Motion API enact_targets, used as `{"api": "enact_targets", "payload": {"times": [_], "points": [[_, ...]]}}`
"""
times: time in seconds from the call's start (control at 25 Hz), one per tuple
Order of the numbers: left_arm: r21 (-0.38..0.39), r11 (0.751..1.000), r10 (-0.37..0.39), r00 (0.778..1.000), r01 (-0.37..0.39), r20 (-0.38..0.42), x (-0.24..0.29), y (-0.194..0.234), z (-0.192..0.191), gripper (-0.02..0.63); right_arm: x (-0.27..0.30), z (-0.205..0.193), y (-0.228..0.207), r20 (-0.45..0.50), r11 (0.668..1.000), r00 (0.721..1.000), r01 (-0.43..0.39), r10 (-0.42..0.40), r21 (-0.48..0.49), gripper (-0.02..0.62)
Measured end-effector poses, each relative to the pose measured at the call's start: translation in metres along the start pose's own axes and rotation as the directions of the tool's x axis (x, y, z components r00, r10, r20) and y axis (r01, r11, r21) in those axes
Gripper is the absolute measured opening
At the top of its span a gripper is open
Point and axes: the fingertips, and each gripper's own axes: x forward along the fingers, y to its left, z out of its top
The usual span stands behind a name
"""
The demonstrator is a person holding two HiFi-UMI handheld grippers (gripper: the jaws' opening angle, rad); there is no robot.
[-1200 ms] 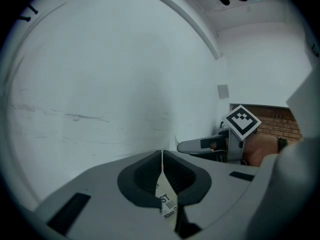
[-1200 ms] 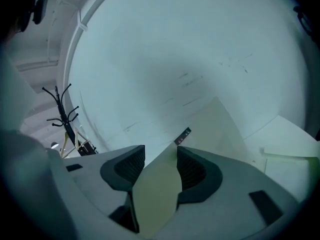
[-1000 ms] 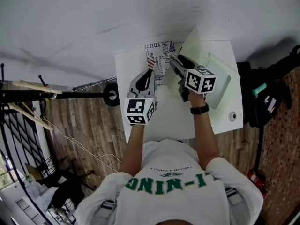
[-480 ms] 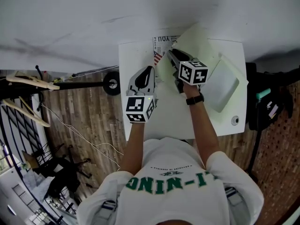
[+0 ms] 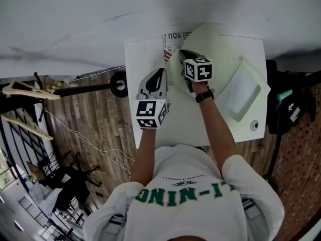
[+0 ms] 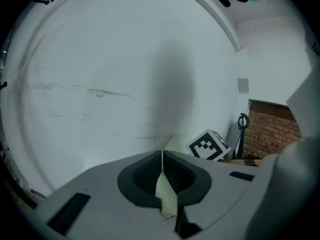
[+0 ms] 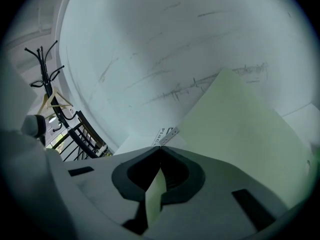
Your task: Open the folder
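A pale green folder (image 5: 225, 49) lies on the white table (image 5: 145, 59), its cover spread wide toward the far edge. My right gripper (image 5: 182, 52) sits at the folder's left part, its jaws shut on a thin green flap of the cover (image 7: 240, 129); the right gripper view shows my right gripper (image 7: 160, 149) pinching that sheet. My left gripper (image 5: 161, 71) rests just left of it. In its own view my left gripper (image 6: 162, 155) is shut on a pale sheet edge of the folder. A printed paper (image 5: 172, 39) pokes out under the folder.
A pale rectangular tray-like piece (image 5: 242, 92) lies at the table's right side, with a small round white thing (image 5: 253, 125) near the front right corner. A black bag (image 5: 290, 109) hangs beside the table. A wall runs behind the table.
My right gripper moved up and left in the picture, toward the table's far edge, and the green cover now spreads wider. The left gripper shifted only slightly.
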Motion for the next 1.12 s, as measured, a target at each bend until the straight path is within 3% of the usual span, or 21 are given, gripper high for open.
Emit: {"api": "enact_targets", "payload": {"times": [0.32,0.52,0.8,1.12], "points": [[0.006,1.000,-0.014,0.999,0.015,-0.033,0.008,-0.002,-0.011,0.023,0.017,-0.015,-0.012,-0.074,0.998,0.996,0.042,-0.046,-0.055,0.017],[0.036,0.999,-0.026,0.999,0.027,-0.040,0.007,-0.007,-0.008,0.023,0.003,-0.013,-0.004,-0.058,1.000,0.998,-0.003,0.003,-0.006,0.017],[0.077,0.994,-0.083,0.997,0.083,-0.003,-0.004,-0.032,0.013,0.023,-0.067,0.005,0.014,0.088,1.000,0.996,0.018,-0.019,0.019,0.017],[0.142,0.968,-0.208,0.978,0.205,0.008,-0.023,-0.101,0.020,0.023,-0.180,0.001,0.001,0.237,0.990,0.963,0.110,-0.127,0.084,0.017]]}}
